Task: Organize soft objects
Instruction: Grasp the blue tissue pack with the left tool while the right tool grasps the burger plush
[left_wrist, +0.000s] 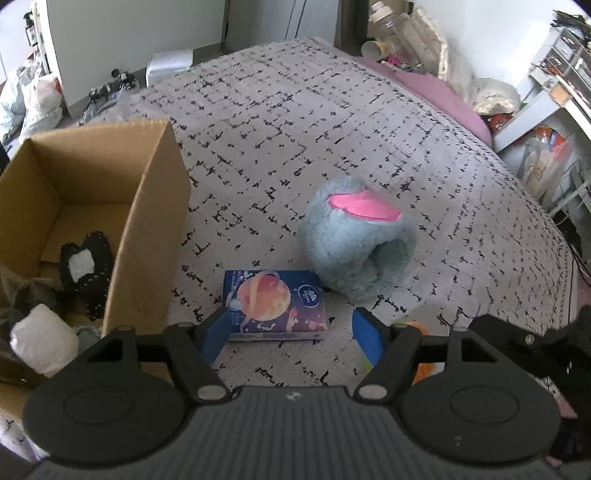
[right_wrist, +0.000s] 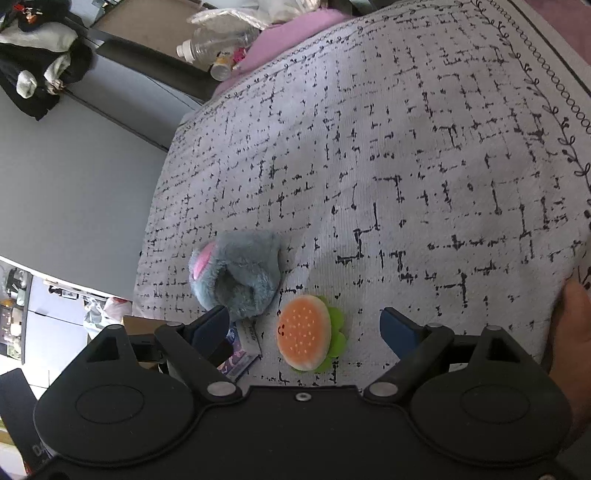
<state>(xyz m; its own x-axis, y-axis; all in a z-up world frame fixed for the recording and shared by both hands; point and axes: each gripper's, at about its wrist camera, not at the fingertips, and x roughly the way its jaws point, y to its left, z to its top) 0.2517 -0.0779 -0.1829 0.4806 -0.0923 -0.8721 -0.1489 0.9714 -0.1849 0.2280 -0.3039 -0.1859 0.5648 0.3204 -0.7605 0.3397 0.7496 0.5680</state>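
A fluffy blue-grey plush (left_wrist: 356, 243) with a pink patch lies on the grey patterned bedspread (left_wrist: 295, 122). A blue tissue pack (left_wrist: 275, 304) with a planet print lies in front of it. My left gripper (left_wrist: 291, 336) is open, and the pack sits just beyond and between its fingers. A cardboard box (left_wrist: 110, 206) at the left holds a black knitted item (left_wrist: 86, 267) and a white soft bundle (left_wrist: 44, 341). In the right wrist view a burger plush (right_wrist: 304, 338) lies between the fingers of my open right gripper (right_wrist: 308, 330), with the blue-grey plush (right_wrist: 236, 273) and tissue pack (right_wrist: 242, 354) to its left.
Pink sheet and clutter, including plastic bottles (right_wrist: 210, 48), lie at the bed's far edge. Shelves and bags (left_wrist: 546, 155) stand at the right. A grey cabinet (right_wrist: 74, 184) borders the bed. Part of a hand (right_wrist: 570, 332) shows at the right.
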